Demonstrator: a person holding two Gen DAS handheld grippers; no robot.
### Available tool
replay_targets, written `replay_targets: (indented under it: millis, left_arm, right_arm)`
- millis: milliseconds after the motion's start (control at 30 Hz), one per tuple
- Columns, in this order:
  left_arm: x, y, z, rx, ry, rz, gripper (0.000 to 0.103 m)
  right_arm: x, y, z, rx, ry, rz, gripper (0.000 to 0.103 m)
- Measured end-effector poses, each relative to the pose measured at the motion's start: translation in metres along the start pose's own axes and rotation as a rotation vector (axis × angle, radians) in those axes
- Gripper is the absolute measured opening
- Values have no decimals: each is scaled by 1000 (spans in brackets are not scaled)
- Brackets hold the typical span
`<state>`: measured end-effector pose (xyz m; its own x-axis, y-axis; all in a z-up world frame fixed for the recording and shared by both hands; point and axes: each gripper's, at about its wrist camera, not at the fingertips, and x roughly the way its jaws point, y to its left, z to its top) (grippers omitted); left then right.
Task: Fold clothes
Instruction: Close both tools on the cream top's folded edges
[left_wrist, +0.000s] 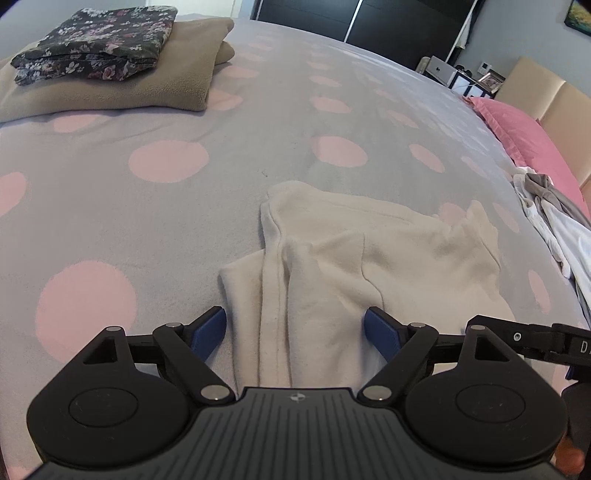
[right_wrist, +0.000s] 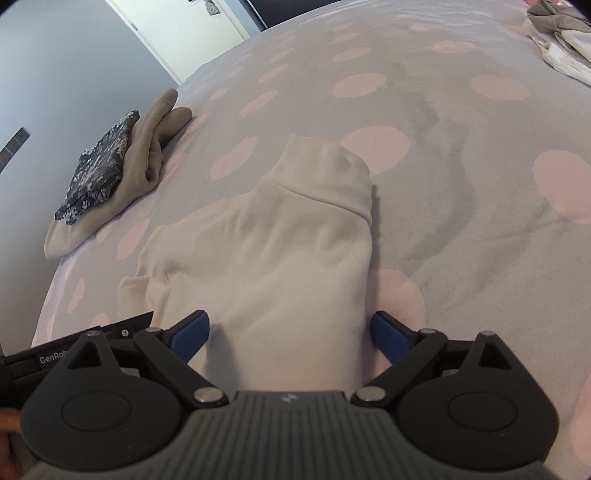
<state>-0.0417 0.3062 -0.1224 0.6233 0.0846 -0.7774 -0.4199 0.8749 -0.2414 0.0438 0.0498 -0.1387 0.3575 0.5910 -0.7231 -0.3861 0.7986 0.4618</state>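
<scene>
A wide bed carries everything here, its grey bedspread dotted with large pale pink circles and lightly rumpled in the right wrist view. At the far side of the room stand dark wardrobe panels, a grey wall and a pale door; a beige padded headboard rises behind a pink pillow at the right edge of the left wrist view. The cream fleece garment lies on the bedspread directly below both grippers, partly folded, with 1 ribbed cuff pointing away in the right wrist view; its near edge is hidden beneath the gripper bodies. The left gripper stands wide, its blue pads to either side of a fold of the garment without pressing it. The right gripper is likewise spread wide, the cream cloth running between its pads with a gap at each side. Well apart, toward the far left corner, a folded tan fleece bears a folded dark floral garment on top. A loose heap of white and grey clothes lies near the pillow, cut off by the frame edge, so its pieces cannot be told apart. A sliver of a hand shows at the lower left, mostly hidden.
</scene>
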Motion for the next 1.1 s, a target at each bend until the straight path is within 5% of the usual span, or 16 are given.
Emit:
replay_targets:
  millis: [533, 633, 867, 1000, 1100]
  left_arm:
    - [-8, 15, -5, -55, -1, -41, 77]
    - [-6, 15, -3, -33, -14, -73, 69]
    - [-2, 11, 1, -19, -29, -112, 32]
    - [-6, 7, 0, 7, -47, -118, 26]
    - [-9, 8, -1, 8, -57, -118, 25]
  right_arm:
    - [-5, -11, 4, 68, 5, 23, 87]
    - [-4, -8, 3, 43, 4, 12, 86]
    - [-6, -13, 2, 48, -22, -14, 46]
    - [-9, -16, 1, 72, -40, 2, 23]
    - [-14, -12, 2, 50, -60, 19, 19]
